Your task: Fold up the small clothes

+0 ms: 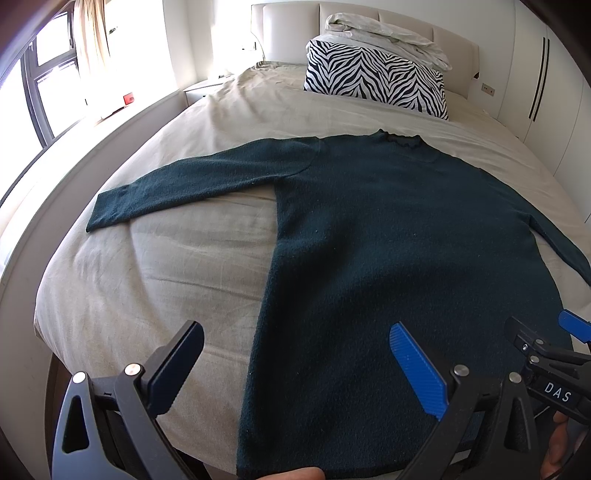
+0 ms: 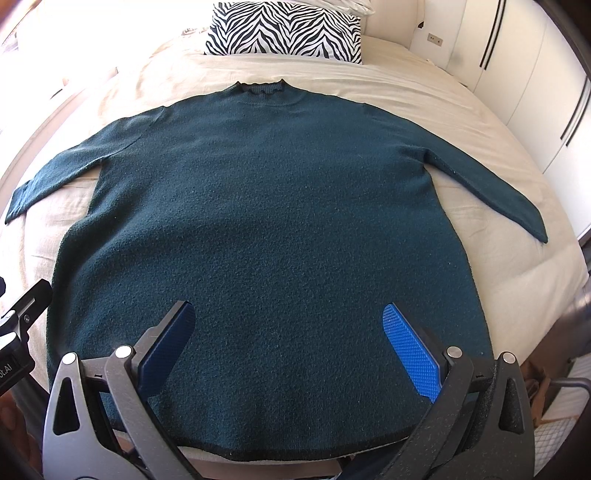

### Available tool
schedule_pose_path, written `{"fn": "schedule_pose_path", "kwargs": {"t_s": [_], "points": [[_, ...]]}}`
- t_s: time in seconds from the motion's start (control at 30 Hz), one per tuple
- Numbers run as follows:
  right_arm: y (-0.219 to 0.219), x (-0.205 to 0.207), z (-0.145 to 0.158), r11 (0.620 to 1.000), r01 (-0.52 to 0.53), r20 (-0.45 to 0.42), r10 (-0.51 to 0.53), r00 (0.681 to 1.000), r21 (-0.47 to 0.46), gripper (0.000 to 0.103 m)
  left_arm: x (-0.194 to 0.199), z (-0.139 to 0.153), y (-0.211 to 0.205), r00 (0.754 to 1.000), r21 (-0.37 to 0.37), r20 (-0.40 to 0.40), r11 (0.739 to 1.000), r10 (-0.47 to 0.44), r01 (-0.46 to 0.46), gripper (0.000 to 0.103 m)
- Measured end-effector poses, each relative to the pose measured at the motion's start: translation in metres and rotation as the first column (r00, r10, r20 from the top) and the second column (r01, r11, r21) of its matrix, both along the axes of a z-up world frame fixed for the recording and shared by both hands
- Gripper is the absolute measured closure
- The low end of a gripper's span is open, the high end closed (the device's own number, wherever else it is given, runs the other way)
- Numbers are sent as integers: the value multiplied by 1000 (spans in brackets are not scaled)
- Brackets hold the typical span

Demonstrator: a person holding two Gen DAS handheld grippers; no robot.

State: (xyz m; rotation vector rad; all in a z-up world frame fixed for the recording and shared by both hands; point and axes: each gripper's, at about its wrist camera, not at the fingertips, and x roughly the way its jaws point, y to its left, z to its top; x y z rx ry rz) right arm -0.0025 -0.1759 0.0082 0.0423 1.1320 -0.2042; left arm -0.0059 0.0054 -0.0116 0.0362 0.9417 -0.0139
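A dark teal sweater (image 2: 266, 221) lies flat on the bed, collar toward the pillows, both sleeves spread out to the sides. It also shows in the left wrist view (image 1: 388, 240), with its left sleeve (image 1: 192, 181) stretched out. My left gripper (image 1: 295, 332) is open and empty above the sweater's lower left edge. My right gripper (image 2: 288, 314) is open and empty above the middle of the hem. The right gripper's side shows at the right edge of the left wrist view (image 1: 546, 354).
The beige bed sheet (image 1: 147, 277) covers the bed. A zebra-print pillow (image 2: 284, 33) and a crumpled white duvet (image 1: 384, 33) sit at the headboard. A window (image 1: 44, 92) is at the left, white wardrobes (image 2: 535, 92) at the right.
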Motion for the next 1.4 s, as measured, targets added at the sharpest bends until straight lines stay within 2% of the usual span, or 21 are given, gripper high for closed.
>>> {"fn": "schedule_pose_path", "kwargs": {"t_s": [0.8,0.87,0.97,1.0,1.07,1.13,1.2,1.27,1.33,1.4], "points": [[-3,1,-11,1000,8,-7,-8,1000,14,0,4,-3,-5,1000,-15,-12,1000,-13,13,0],[-9,3,-9,1000,17,9,-17,1000,26,0,6,-5,-6,1000,-36,-27,999,-15,14,0],[-34,-1,0,994,54,83,-61,995,91,0,10,-8,-5,999,-76,-46,997,-15,11,0],[-48,-2,4,991,70,110,-83,991,117,0,12,-9,-4,998,-93,-55,996,-16,11,0],[-90,-7,11,977,129,165,-157,974,171,0,17,-15,1,996,-172,-87,985,-23,7,0],[-151,-17,15,940,236,211,-289,934,245,0,24,-22,7,992,-276,-125,961,-23,-13,0],[-218,-30,12,871,356,223,-442,869,337,0,31,-29,7,987,-314,-158,949,-16,-35,0],[-294,-52,-1,740,480,192,-617,763,471,0,36,-31,5,989,-347,-147,937,-15,-38,0],[-357,-73,-16,611,535,165,-734,658,583,1,40,-30,-1,992,-365,-122,931,-18,-28,0],[-409,-87,-36,511,582,116,-805,581,632,3,47,-28,-9,996,-371,-91,928,-20,-16,0]]}}
